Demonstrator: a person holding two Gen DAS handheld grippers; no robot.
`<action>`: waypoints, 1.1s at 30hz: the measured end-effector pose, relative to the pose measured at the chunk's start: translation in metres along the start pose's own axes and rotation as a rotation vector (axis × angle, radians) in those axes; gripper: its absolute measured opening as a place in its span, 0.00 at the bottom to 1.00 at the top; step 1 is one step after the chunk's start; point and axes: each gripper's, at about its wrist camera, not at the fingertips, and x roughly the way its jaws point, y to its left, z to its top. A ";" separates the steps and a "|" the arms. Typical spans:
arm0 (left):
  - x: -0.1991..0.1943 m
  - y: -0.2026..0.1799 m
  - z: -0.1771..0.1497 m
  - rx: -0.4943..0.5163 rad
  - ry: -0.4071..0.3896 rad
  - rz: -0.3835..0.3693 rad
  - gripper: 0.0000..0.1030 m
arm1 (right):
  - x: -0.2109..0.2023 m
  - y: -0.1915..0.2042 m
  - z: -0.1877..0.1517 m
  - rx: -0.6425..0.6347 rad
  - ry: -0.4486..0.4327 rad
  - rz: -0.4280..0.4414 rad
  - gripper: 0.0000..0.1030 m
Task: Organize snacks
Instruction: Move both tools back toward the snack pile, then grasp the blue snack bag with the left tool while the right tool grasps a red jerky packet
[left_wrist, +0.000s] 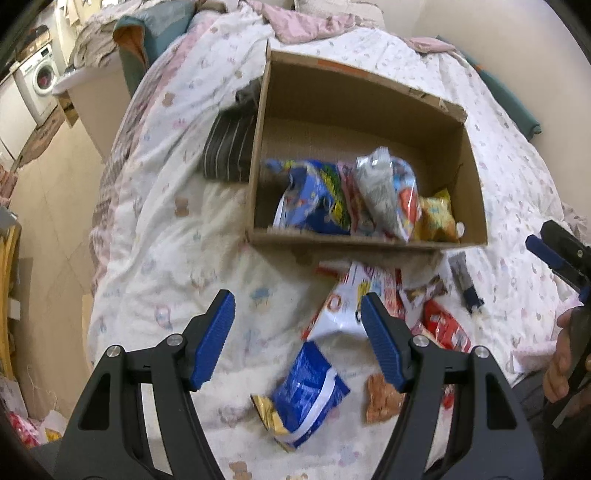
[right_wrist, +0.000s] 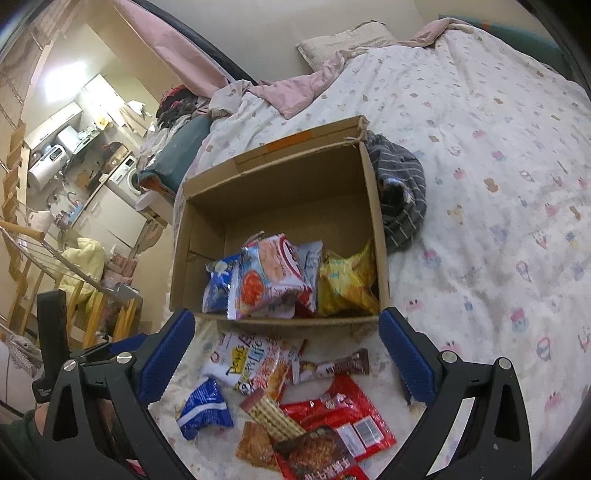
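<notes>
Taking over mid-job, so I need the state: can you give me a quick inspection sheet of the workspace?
Surface: bed with printed quilt, rumpled.
Job's things: cardboard box open, several snack packs inside at its near end; blue snack pack, red packet, chocolate bar and others loose on the quilt in front of it.
Clutter: striped grey garment against the box's side.
Grippers: left gripper open, empty, above the loose packs; right gripper open, empty.
Cables: nothing seen.
Surroundings: washing machine, pillow at the bed's far end, wooden rack.
</notes>
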 end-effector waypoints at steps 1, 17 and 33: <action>0.001 0.000 -0.002 0.003 0.009 0.002 0.65 | -0.001 -0.001 -0.002 0.002 0.003 -0.005 0.99; 0.033 -0.003 -0.032 0.017 0.221 -0.078 0.66 | -0.006 -0.020 -0.029 0.061 0.044 -0.073 0.99; 0.081 -0.023 -0.069 0.202 0.414 0.056 0.65 | 0.010 -0.033 -0.036 0.114 0.133 -0.065 0.99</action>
